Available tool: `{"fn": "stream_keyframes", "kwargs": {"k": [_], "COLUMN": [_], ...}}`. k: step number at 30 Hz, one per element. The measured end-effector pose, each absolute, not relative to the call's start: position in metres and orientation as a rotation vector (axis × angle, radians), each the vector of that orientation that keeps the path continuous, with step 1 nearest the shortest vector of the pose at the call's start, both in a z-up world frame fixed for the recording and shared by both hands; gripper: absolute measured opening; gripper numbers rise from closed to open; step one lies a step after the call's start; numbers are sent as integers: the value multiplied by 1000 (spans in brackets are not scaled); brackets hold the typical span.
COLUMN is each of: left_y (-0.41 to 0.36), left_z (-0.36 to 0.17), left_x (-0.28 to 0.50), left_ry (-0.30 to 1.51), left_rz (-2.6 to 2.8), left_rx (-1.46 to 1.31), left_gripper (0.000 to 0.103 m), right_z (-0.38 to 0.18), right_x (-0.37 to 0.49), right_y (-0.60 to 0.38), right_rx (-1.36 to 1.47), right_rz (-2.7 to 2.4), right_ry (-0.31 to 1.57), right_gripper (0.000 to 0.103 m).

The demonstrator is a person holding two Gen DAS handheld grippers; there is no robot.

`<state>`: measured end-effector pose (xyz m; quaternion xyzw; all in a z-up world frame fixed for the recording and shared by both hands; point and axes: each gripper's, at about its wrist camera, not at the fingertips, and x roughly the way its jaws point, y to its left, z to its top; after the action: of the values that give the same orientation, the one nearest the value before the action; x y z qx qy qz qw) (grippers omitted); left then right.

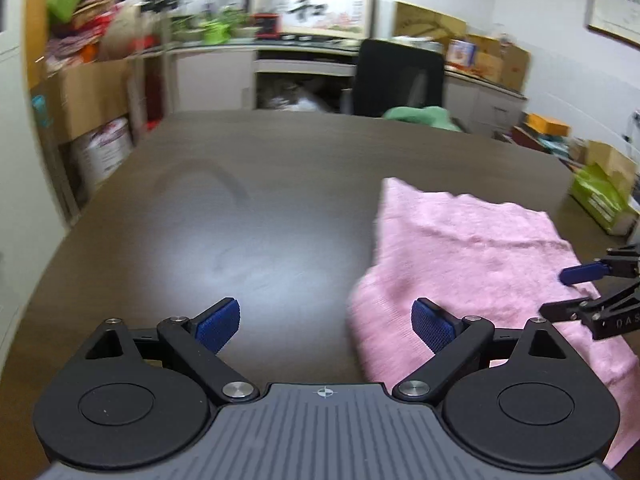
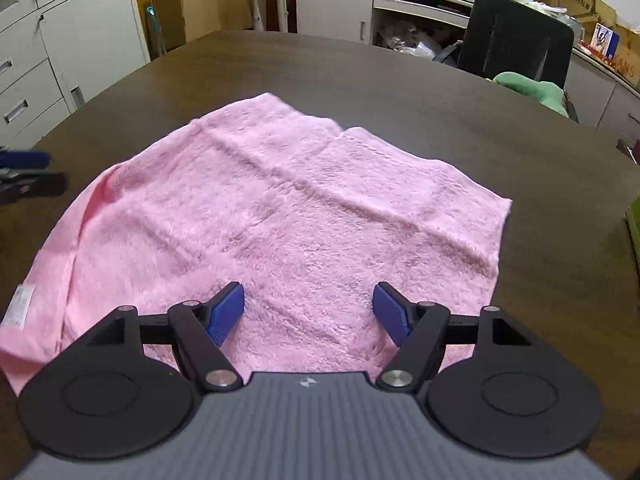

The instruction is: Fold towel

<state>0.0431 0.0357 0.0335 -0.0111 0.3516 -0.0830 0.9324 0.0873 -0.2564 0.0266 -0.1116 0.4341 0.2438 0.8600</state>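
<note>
The pink towel [image 2: 280,216] lies spread in a single layer on the dark wooden table [image 2: 360,72], towards the near edge and well clear of the far one. It sits skewed: one corner points to the far side, another lies out to the right, and the near-left portion, which bears a white care label [image 2: 20,306], runs toward the table's near edge. Faint crease lines cross the pile. No fold is visible.

The right gripper [image 2: 308,312] hangs over the near part of the towel with its jaws well apart; the blue pads [image 2: 224,314] hold nothing and do not appear to pinch any cloth. The left gripper [image 1: 326,324] has its jaws spread wide and is empty; it stands over bare table at the towel's left margin, one pad above wood, the other above the cloth's edge. Its view is motion-blurred.

Judgement: the step in hand is the approach to the first grasp, folding not yet begun. The next move calls for each gripper to settle on a near corner or near-edge point, close on a single layer, then lift and carry that edge over to the far edge. Because the towel lies skewed, matching the corners will need care
</note>
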Motion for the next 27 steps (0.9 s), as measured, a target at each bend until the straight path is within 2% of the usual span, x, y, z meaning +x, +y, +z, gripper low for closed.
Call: {"fn": "stream_keyframes", "kwargs": {"k": [4, 11, 23, 25, 27], "left_y": [16, 19, 19, 18, 18], "left_z": [30, 16, 22, 21, 20], "left_x": [48, 56, 74, 78, 81], "left_ry": [701, 776, 822, 840, 855], "left_rz": [-130, -61, -71, -99, -137], "left_rx": [68, 141, 72, 61, 39], "left_gripper": [92, 92, 91, 85, 69], "right_z": [27, 31, 29, 29, 28], "right_x": [85, 83, 80, 79, 78], "right_y": [-252, -257, -256, -255, -255], "right_rx": [-254, -261, -261, -261, -258], "right_rz": [530, 535, 569, 566, 568], "right_ry": [918, 916, 884, 881, 875], "right_gripper": [73, 76, 81, 82, 83]}}
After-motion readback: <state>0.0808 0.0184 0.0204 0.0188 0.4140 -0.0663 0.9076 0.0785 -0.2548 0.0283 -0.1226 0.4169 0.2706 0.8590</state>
